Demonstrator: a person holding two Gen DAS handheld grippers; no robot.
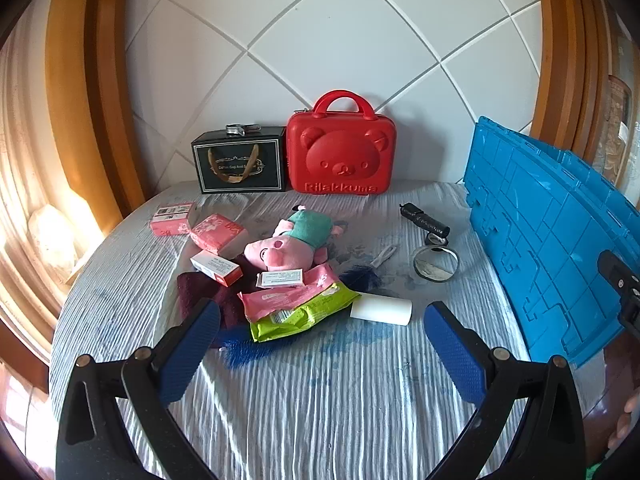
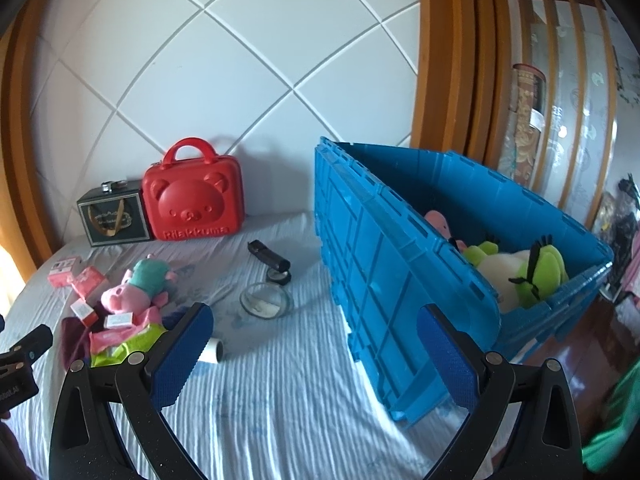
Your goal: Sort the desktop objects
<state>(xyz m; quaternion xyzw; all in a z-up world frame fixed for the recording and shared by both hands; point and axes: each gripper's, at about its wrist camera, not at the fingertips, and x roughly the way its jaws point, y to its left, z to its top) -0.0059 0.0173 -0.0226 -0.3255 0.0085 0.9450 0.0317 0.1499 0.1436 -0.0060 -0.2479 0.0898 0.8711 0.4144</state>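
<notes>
A heap of small things lies mid-table: a pink pig plush [image 1: 289, 242] in a teal top, pink boxes [image 1: 216, 232], a white-orange box [image 1: 216, 267], a pink wipes pack [image 1: 288, 296] on a green pack [image 1: 304, 316], a white roll [image 1: 382, 309], a maroon cloth [image 1: 200, 292]. My left gripper [image 1: 322, 334] hovers open just short of the heap, holding nothing. My right gripper [image 2: 314, 338] is open and bare beside the blue crate [image 2: 384, 280], which holds a green-white plush [image 2: 520, 276] and a pink toy [image 2: 438, 220].
A red bear case [image 1: 342, 152] and a black gift box [image 1: 240, 164] stand against the padded back wall. A black tube [image 1: 424, 220], a round glass dish [image 1: 436, 264] and a blue feather [image 1: 240, 348] lie on the striped cloth [image 1: 320, 400]. A wooden frame borders both sides.
</notes>
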